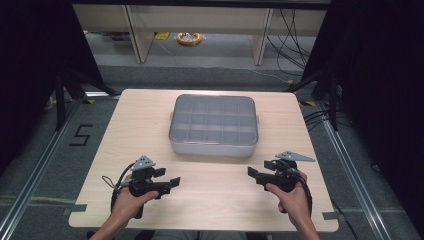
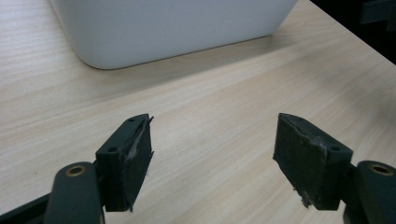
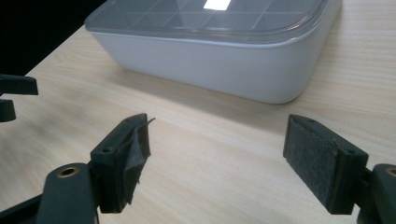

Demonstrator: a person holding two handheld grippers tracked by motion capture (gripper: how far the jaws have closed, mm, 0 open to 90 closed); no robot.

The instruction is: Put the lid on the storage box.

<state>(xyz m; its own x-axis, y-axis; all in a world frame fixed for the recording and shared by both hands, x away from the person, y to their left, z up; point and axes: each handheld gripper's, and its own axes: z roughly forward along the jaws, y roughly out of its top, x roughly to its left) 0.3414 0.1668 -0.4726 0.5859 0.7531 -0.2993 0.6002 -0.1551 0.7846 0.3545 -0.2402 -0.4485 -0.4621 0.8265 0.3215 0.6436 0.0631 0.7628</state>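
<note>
High view: white box (image 1: 214, 145) w/ clear gridded lid (image 1: 214, 119) sits mid-desk, closer to the far edge than the near one, long side parallel to the near edge. Desk (image 1: 150, 115) is pale wood. Left tongs (image 1: 171, 180) held in left hand (image 1: 131, 197) near the near-left corner, tips pointing toward desk centre, spread, nothing between them. Right tongs (image 1: 253, 173) in right hand (image 1: 290, 192) near the near-right corner, tips pointing in toward the left tongs, also spread. Both well apart from the box.

Left gripper view: left tongs (image 2: 212, 144) wide apart over bare desk (image 2: 210, 102), pads worn at the edges. Box wall (image 2: 173, 25) ahead, toward the far edge, not touched.

Right gripper view: right tongs (image 3: 217, 147) spread, empty, frayed pad on one side. Box (image 3: 224, 65) w/ lid (image 3: 210, 16) shut lies ahead, apart from the tips. Left tongs' tips (image 3: 14, 93) at the frame's left edge.
</note>
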